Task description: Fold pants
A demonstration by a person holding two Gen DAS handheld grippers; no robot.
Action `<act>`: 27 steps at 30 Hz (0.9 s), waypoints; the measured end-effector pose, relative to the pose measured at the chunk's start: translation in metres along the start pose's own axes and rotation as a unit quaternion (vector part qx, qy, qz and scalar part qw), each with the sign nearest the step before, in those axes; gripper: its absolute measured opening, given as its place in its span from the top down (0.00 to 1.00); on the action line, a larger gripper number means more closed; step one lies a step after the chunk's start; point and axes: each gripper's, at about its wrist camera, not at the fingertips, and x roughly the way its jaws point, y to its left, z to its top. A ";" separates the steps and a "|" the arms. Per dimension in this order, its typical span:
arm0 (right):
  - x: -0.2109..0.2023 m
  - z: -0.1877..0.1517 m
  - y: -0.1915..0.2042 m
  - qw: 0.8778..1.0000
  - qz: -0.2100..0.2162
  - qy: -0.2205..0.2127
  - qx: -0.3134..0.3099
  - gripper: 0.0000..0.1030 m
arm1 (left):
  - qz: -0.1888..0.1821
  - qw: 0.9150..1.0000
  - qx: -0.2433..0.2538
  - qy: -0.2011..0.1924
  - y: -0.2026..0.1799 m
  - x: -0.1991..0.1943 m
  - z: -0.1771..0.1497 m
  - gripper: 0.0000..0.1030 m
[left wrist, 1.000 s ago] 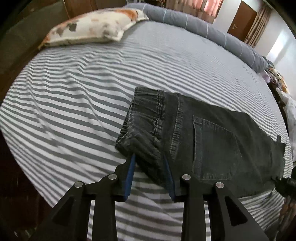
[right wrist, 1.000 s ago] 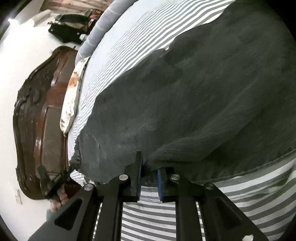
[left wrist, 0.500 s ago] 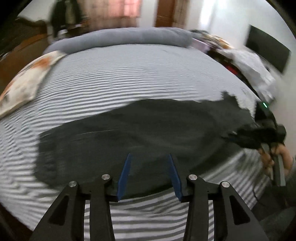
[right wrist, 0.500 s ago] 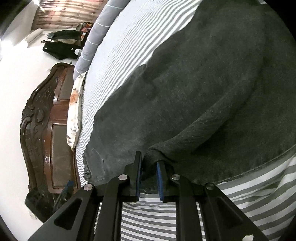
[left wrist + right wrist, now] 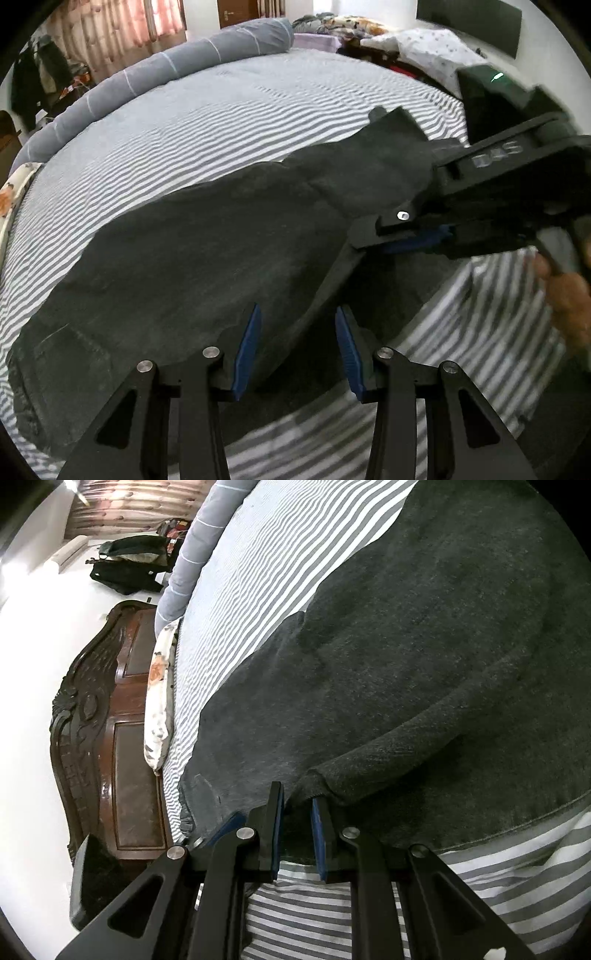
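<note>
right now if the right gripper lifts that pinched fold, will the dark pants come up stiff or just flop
Probably flop: the pants already drape in a soft ridge where the right gripper pinches them. They look like thick denim, so likely fairly heavy, and the rest would trail on the striped sheet. Slipping seems unlikely given the coarse weave.

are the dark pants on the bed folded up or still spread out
Spread out. The pants lie long across the striped bed; only one edge is lifted, pinched in the right gripper.

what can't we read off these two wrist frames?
- Pants waistband: left wrist view, lower left edge blurred and cut by the fisheye rim.
- Right claw grip point: left wrist view, its own fingers hide it.
- Pants far hem: right wrist view, cut off by the rim.
- Left claw: the cloth's near edge runs behind its fingers.
</note>
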 end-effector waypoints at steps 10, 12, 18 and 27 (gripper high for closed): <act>-0.036 0.017 -0.022 0.999 -0.013 -0.037 -0.001 0.51 | -0.002 1.000 -0.003 0.016 -0.009 0.035 0.015 0.95; -0.053 0.028 -0.034 0.998 -0.019 -0.054 0.011 0.51 | -0.007 1.000 -0.009 0.012 -0.007 0.033 0.015 0.95; -0.110 0.076 -0.082 0.986 -0.050 -0.143 0.069 0.51 | -0.011 1.000 -0.022 -0.002 -0.004 0.021 0.015 0.95; -0.117 0.125 -0.112 0.981 -0.066 -0.161 0.091 0.75 | -0.018 0.999 -0.037 -0.006 0.004 0.015 0.016 0.95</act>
